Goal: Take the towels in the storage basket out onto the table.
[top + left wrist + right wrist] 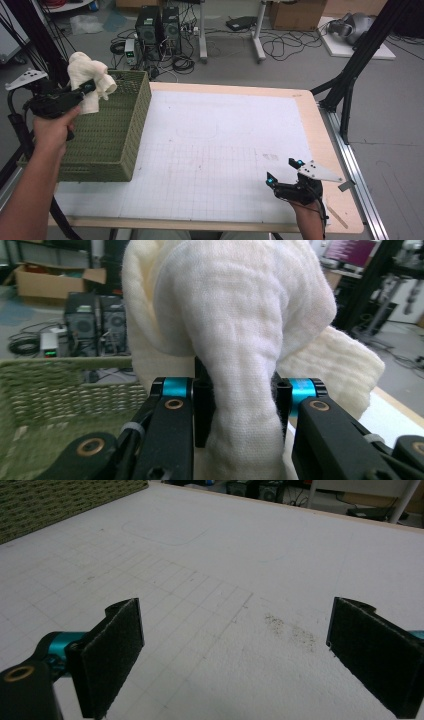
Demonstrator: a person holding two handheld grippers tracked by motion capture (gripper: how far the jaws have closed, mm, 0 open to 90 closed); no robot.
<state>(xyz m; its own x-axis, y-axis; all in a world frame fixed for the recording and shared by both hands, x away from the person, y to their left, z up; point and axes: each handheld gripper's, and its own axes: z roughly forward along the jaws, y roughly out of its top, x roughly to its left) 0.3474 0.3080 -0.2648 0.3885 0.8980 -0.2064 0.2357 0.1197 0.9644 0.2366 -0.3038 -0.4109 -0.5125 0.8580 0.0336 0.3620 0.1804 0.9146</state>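
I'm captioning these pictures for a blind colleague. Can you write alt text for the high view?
The left hand-held gripper holds a bunched cream cloth above a green woven basket at the table's left edge. The right hand-held gripper rests open and empty near the front right of the white gridded mat.

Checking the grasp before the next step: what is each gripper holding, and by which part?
The left gripper pinches a bunched fold of the cream-white fluffy cloth, above the green woven basket. The right gripper, jaws open, holds nothing.
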